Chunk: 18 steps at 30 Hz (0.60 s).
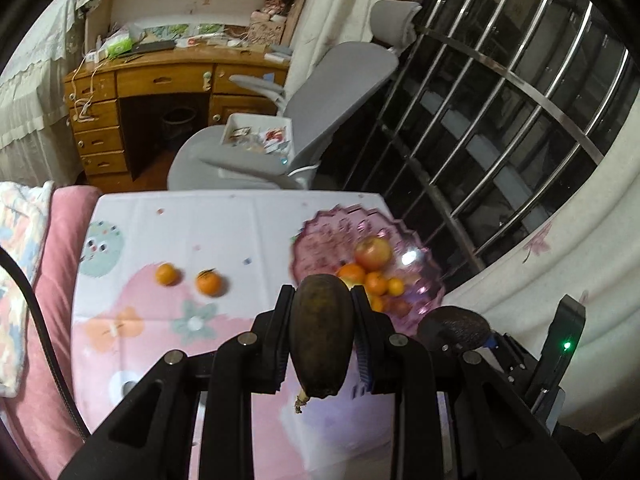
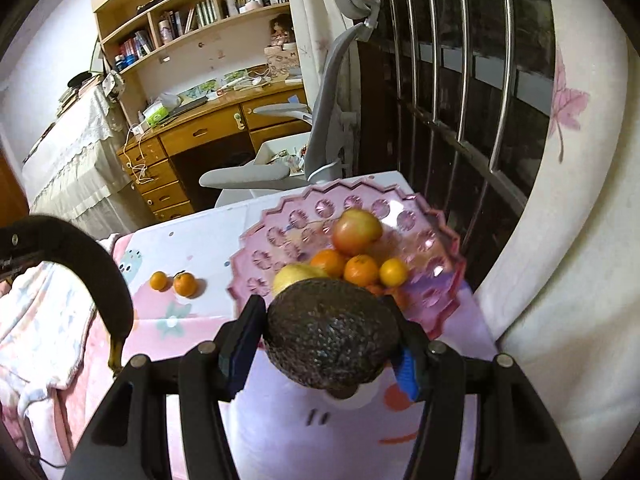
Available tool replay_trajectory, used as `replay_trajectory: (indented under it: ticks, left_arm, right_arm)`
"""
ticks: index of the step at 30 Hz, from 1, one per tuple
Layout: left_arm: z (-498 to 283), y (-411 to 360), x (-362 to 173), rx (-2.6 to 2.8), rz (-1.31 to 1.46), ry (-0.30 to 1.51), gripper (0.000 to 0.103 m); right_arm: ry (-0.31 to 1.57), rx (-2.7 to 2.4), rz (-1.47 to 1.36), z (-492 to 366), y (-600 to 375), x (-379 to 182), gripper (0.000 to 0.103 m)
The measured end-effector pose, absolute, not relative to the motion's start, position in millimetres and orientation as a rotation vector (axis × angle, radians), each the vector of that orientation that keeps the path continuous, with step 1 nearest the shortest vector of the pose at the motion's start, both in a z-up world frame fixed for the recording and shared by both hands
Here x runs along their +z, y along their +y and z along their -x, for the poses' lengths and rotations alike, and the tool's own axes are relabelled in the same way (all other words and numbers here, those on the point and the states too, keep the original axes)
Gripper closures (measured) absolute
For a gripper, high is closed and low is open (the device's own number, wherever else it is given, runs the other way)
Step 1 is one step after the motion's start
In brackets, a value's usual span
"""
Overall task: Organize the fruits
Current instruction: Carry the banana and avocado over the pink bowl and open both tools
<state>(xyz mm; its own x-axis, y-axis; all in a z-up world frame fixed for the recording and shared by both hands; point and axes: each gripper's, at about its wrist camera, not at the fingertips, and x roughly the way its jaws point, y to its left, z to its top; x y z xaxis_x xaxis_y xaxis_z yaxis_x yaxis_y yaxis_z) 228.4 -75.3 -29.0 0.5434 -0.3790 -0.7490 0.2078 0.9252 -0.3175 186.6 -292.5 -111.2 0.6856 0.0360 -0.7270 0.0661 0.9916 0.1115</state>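
Left gripper (image 1: 322, 312) clamped on dark overripe banana (image 1: 320, 336); right gripper (image 2: 328, 320) clamped on dark bumpy avocado (image 2: 332, 332); both pitched downward.

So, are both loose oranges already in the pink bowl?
No, the two loose oranges sit on the tablecloth, left of the pink bowl.

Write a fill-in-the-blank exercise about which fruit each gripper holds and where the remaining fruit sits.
1. The left gripper is shut on a dark overripe ____.
2. The right gripper is shut on a dark, bumpy-skinned ____.
3. ____ small orange tangerines lie loose on the patterned tablecloth.
4. The red-yellow apple rests in the scalloped glass bowl, whose colour is ____.

Missing words: banana; avocado; two; pink
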Motion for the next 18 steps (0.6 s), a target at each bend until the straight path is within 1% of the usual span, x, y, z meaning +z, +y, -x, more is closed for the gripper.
replay_trajectory:
  ticks: [8, 18]
  left_arm:
    - [-253.8, -149.6, -37.2, -0.409, 0.206, 0.942, 0.077]
    - [-282.5, -213.7, -100.4, -0.495, 0.227, 1.007, 0.077]
  right_arm:
    - [0.831, 0.051, -0.107, -205.5, -335.2, -117.1, 0.045]
    - [0.850, 0.093, -0.064, -229.3, -366.8, -151.6, 0.045]
